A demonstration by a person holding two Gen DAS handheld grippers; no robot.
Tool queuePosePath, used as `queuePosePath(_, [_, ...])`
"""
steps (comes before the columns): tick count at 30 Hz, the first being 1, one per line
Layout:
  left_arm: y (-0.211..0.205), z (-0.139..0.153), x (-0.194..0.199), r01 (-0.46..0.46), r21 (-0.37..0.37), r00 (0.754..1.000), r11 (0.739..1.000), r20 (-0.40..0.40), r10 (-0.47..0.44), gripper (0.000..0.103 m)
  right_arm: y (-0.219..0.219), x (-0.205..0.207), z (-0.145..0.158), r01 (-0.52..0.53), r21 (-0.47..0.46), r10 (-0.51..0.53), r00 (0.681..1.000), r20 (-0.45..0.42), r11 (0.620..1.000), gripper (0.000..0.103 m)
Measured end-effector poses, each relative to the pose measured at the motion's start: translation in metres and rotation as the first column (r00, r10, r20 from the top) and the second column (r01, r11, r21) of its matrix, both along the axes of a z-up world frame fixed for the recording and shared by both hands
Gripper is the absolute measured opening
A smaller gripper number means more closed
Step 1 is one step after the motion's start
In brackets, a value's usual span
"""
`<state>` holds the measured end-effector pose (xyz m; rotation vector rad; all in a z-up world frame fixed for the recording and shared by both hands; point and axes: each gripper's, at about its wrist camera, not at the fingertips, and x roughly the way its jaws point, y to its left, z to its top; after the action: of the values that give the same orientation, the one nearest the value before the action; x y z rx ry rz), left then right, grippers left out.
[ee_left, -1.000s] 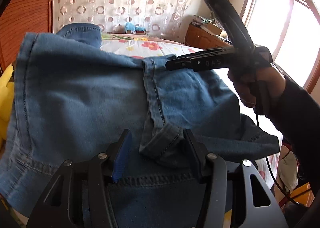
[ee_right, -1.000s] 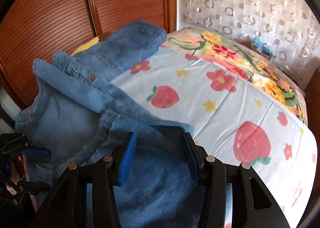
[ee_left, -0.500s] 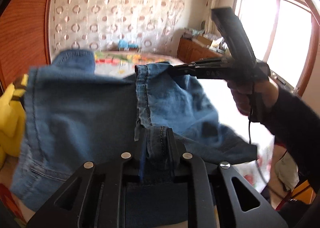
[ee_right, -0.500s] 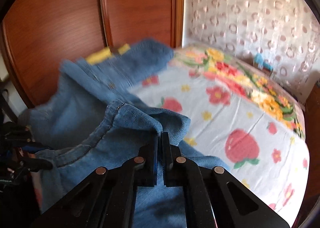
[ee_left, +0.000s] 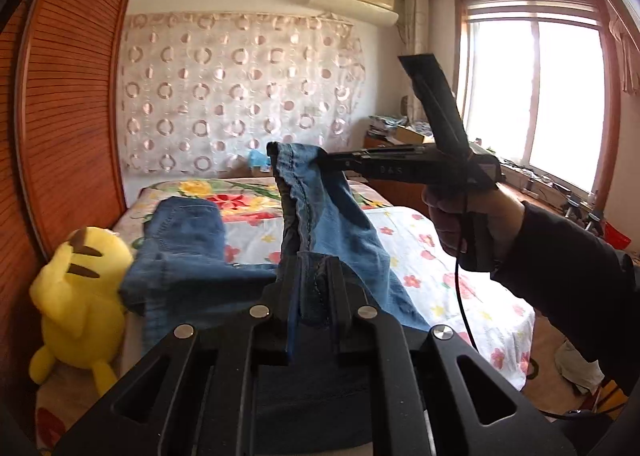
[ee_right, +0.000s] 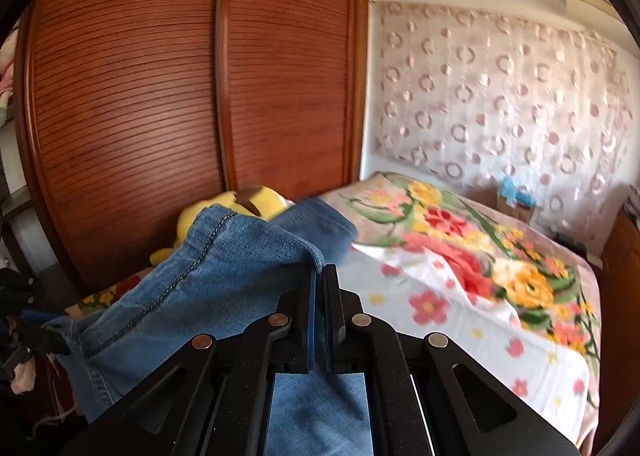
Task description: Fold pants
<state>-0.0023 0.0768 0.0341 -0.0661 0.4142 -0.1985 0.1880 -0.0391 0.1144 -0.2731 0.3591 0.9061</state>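
Observation:
The blue jeans (ee_left: 336, 223) hang lifted between my two grippers, with their far end still lying on the bed (ee_left: 440, 256). In the left wrist view my left gripper (ee_left: 314, 268) is shut on a stitched denim edge that fills the gap between its pads. My right gripper (ee_left: 320, 157), held by a hand (ee_left: 460, 215) in a dark sleeve, pinches another corner higher up and farther back. In the right wrist view the right gripper (ee_right: 320, 276) is shut on a thin fold of the jeans (ee_right: 240, 268), which drape away to the left.
A yellow plush toy (ee_left: 80, 288) sits at the bed's left edge against the slatted wooden wardrobe (ee_right: 160, 95). A cluttered dresser (ee_left: 400, 139) stands below the window at the back right. The floral sheet (ee_right: 460, 296) to the right of the jeans lies bare.
Both grippers went from open around the denim edge to shut on it. Both then rose, pulling the near end of the jeans up off the bed.

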Motion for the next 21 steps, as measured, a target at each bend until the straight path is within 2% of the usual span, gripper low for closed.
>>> queuePosePath(5, [0.026, -0.017, -0.011, -0.063, -0.006, 0.998, 0.998, -0.032, 0.063, 0.013, 0.043, -0.003, -0.012, -0.055, -0.026, 0.055, 0.998, 0.001, 0.998, 0.003])
queuePosePath(10, [0.05, -0.052, -0.01, -0.115, -0.012, 0.984, 0.993, -0.136, 0.112, 0.013, 0.092, 0.013, -0.045, -0.087, -0.109, 0.082, 0.996, -0.043, 0.99, 0.003])
queuePosePath(14, [0.052, -0.071, -0.012, -0.115, -0.007, 0.976, 0.993, -0.185, 0.112, 0.013, 0.106, 0.011, -0.054, -0.086, -0.149, 0.075, 0.994, -0.078, 0.985, 0.003])
queuePosePath(15, [0.053, -0.077, -0.012, -0.113, -0.013, 0.974, 0.993, -0.201, 0.109, 0.013, 0.106, 0.011, -0.054, -0.09, -0.159, 0.076, 0.993, -0.093, 0.983, 0.007])
queuePosePath(16, [0.053, -0.08, -0.013, -0.113, -0.013, 0.972, 0.993, -0.209, 0.108, 0.013, 0.104, 0.012, -0.053, -0.087, -0.171, 0.07, 0.992, -0.104, 0.982, 0.019])
queuePosePath(17, [0.053, -0.086, -0.012, -0.115, -0.013, 0.968, 0.993, -0.226, 0.109, 0.014, 0.109, 0.019, -0.046, -0.066, -0.177, 0.049, 0.994, -0.1, 0.982, 0.026])
queuePosePath(18, [0.055, -0.088, -0.01, -0.118, -0.012, 0.965, 0.993, -0.238, 0.111, 0.015, 0.102, 0.022, -0.043, -0.047, -0.173, 0.03, 0.995, -0.099, 0.984, 0.04])
queuePosePath(19, [0.055, -0.09, -0.008, -0.121, -0.013, 0.962, 0.993, -0.248, 0.114, 0.015, 0.098, 0.025, -0.039, -0.038, -0.162, 0.021, 0.994, -0.106, 0.986, 0.047])
queuePosePath(21, [0.056, -0.095, -0.005, -0.13, -0.016, 0.957, 0.991, -0.265, 0.121, 0.02, 0.074, 0.031, -0.032, -0.011, -0.137, -0.006, 0.993, -0.119, 0.991, 0.047])
